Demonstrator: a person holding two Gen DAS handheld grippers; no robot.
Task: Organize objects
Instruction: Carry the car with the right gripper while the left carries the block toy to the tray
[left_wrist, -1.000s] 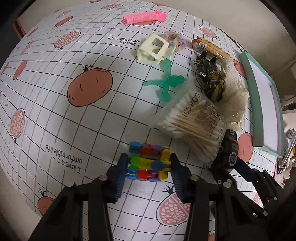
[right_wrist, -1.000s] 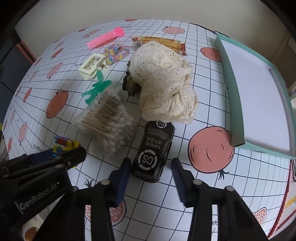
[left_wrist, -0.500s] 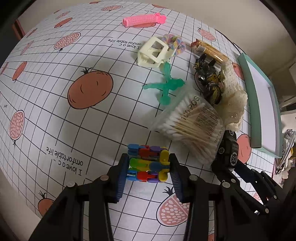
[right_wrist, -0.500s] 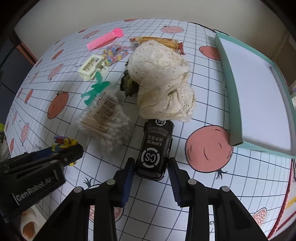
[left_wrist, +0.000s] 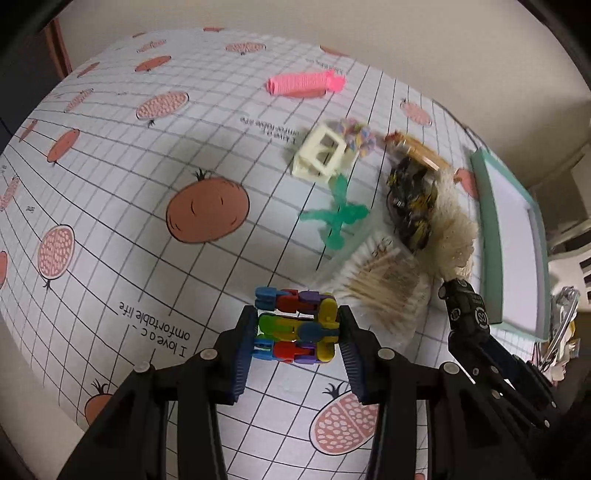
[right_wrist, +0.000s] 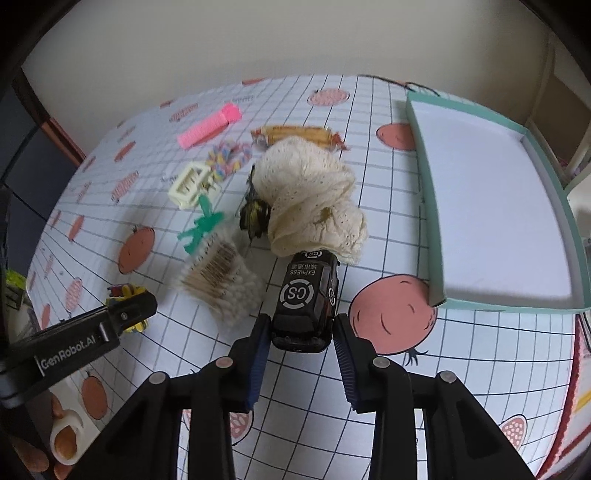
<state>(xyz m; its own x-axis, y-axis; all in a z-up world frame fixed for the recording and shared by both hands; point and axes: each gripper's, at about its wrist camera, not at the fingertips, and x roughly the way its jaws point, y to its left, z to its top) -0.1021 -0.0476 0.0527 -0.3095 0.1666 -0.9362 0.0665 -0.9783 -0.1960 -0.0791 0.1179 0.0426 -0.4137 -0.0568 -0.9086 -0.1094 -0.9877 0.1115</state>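
- Home setting: table under fruit-print grid tablecloth (right_wrist: 391, 236), plain cream wall (right_wrist: 258, 40) behind.
- Household clutter: pink hair roller (left_wrist: 301, 84), cotton swabs (right_wrist: 221, 286), hair claw (left_wrist: 319, 154).

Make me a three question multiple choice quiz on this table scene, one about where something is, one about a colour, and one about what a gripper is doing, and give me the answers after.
1. Where does the black toy car with white "CS EXPRESS" print sit?
A. inside the teal-rimmed white tray
B. between the jaws of the right gripper
C. on top of the pink ribbed hair roller

2. What colour is the ribbed hair roller at the far side of the table?
A. pink
B. blue
C. black

3. What is the left gripper doing?
A. hanging open over bare cloth
B. shut on the bag of cotton swabs
C. shut on the multicoloured plastic link toy

Answers: 1 B, the right gripper has its jaws against both of the car's sides, while the teal-rimmed tray holds nothing. 2 A, it is bright pink in both views. 3 C, both jaws press the multicoloured link toy.
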